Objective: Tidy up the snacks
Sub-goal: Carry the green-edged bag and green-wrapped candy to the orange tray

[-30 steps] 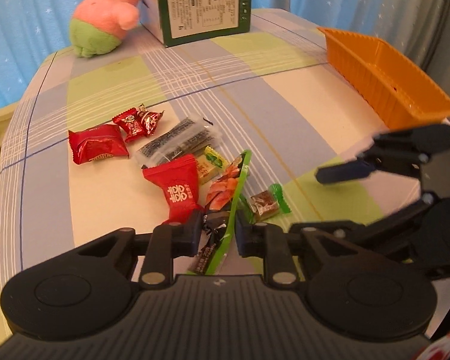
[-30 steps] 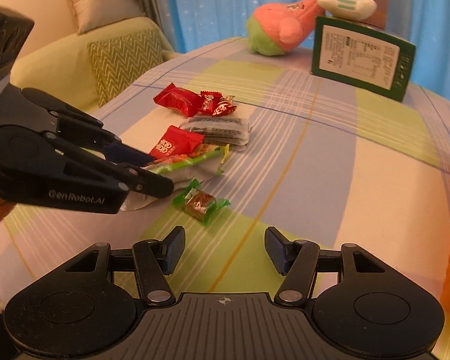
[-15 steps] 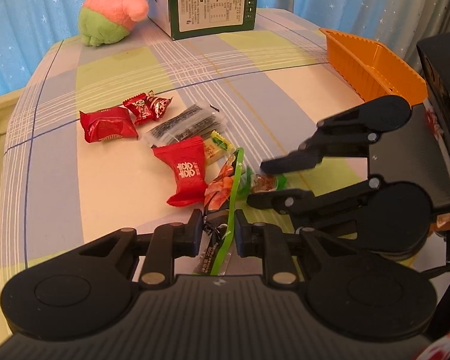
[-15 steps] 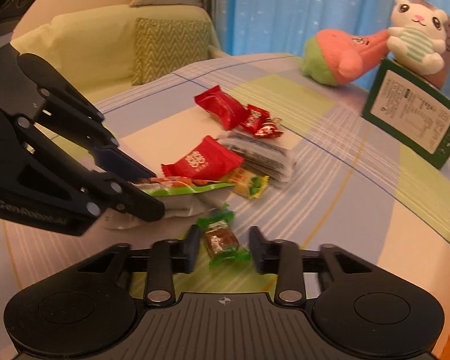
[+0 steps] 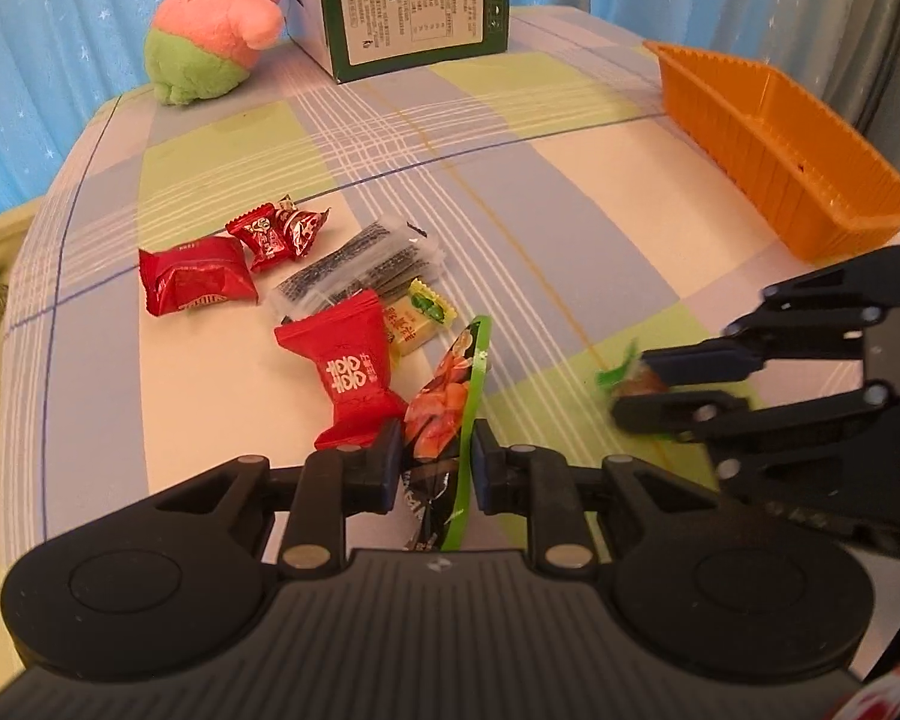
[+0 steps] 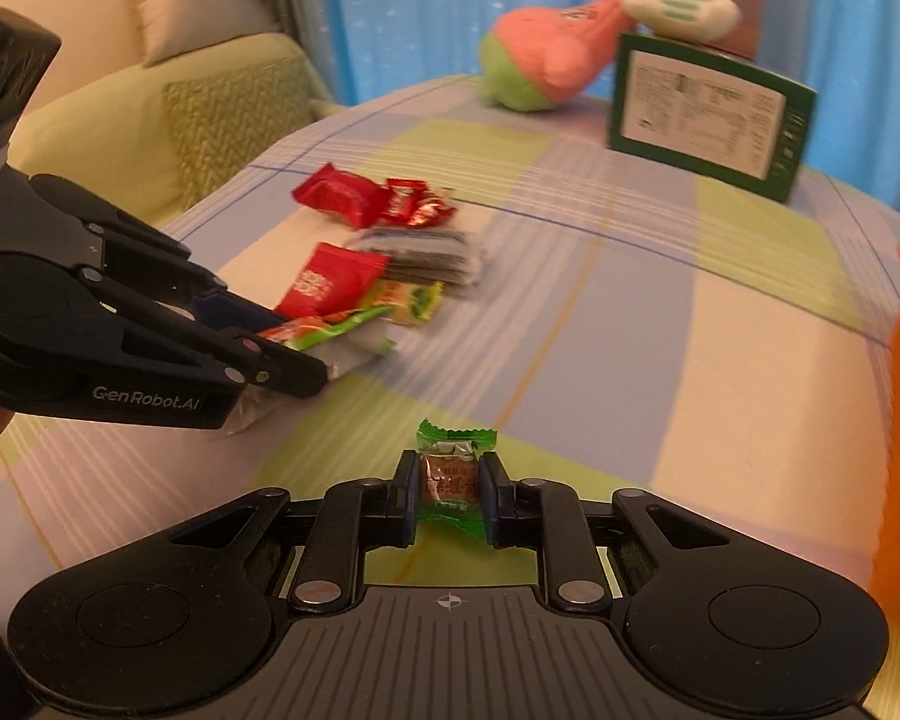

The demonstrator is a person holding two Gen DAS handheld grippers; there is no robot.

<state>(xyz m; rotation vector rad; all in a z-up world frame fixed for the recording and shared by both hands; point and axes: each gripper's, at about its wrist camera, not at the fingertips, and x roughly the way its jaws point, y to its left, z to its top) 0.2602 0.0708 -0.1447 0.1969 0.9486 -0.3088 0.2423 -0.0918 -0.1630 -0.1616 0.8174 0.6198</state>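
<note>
The right hand-held gripper (image 6: 449,501) has just closed on the small green-wrapped brown candy (image 6: 450,480), while the left hand-held gripper (image 5: 435,465) keeps holding the long green snack packet (image 5: 450,414), so both can go to the orange plastic tray (image 5: 792,150).

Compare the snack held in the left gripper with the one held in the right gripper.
The green-edged snack pouch in the left gripper is long and flat, printed with orange food; the green-wrapped candy in the right gripper is short, with a brown middle and crimped ends. The pouch sticks far out past its fingers; the candy barely does. Both are pinched between shut fingers.
</note>
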